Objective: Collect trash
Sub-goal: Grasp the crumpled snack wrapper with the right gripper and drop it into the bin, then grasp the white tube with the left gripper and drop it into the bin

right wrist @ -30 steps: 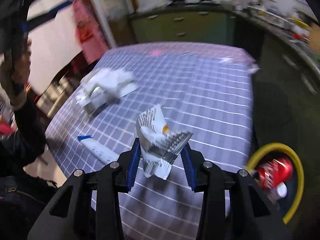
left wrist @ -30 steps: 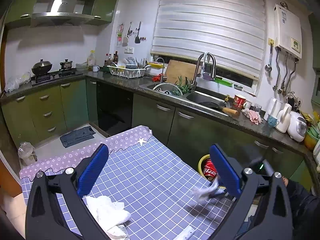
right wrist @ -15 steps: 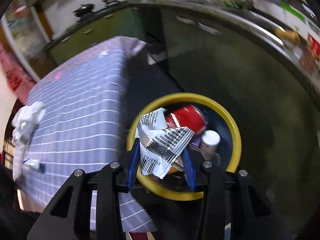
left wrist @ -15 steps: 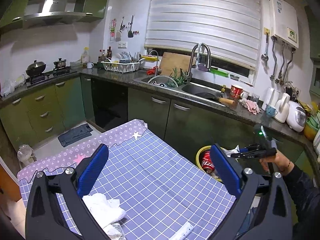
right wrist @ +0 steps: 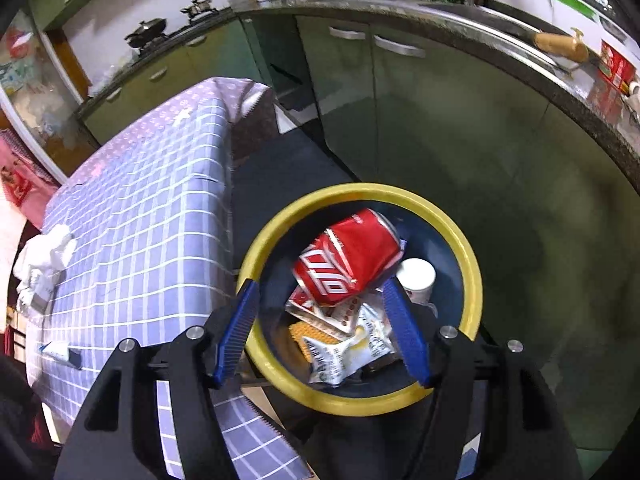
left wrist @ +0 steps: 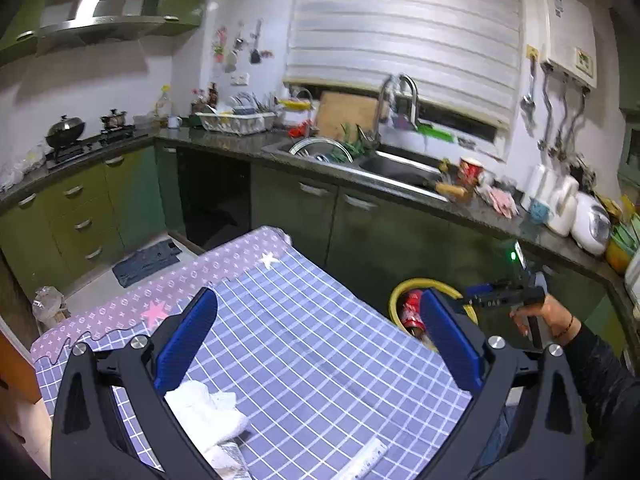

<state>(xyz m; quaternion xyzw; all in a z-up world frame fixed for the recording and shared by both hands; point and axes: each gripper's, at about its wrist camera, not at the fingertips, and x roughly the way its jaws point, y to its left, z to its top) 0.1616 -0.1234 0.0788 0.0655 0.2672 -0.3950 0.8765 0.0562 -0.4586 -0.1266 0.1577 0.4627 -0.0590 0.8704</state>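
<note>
Right gripper point(right wrist: 322, 322): pointed down over the bin, its blue jaws opening, with nothing pressed between the pads.
Wrapper point(right wrist: 346, 350): a crumpled white and silver snack packet, lying loose inside the bin below and between the jaws, touching neither pad.
Bin point(right wrist: 466, 252): round, with a yellow rim and dark inside, on the floor just beside the table's edge and in front of the green cabinets.
Red can point(right wrist: 348, 258): a red soda can on its side, on top of the other rubbish in the bin.
White cup point(right wrist: 416, 276): lies against the can's right end, inside the bin.
Left gripper point(left wrist: 316, 336): held over the near part of the table with its jaws spread wide, holding nothing.
Tissue point(left wrist: 204, 412): a crumpled white wad on the table, close under the left jaw of the left gripper, not gripped.
Tube point(left wrist: 368, 456): a small white tube flat on the cloth at the near edge of the table.
Table point(left wrist: 304, 344): covered with a purple checked cloth.
Hand point(left wrist: 540, 320): a person's hand in a dark sleeve holds the right gripper above the bin, as seen from the left wrist.
Counter point(left wrist: 400, 184): dark worktop with a sink and tap, well beyond the table.
</note>
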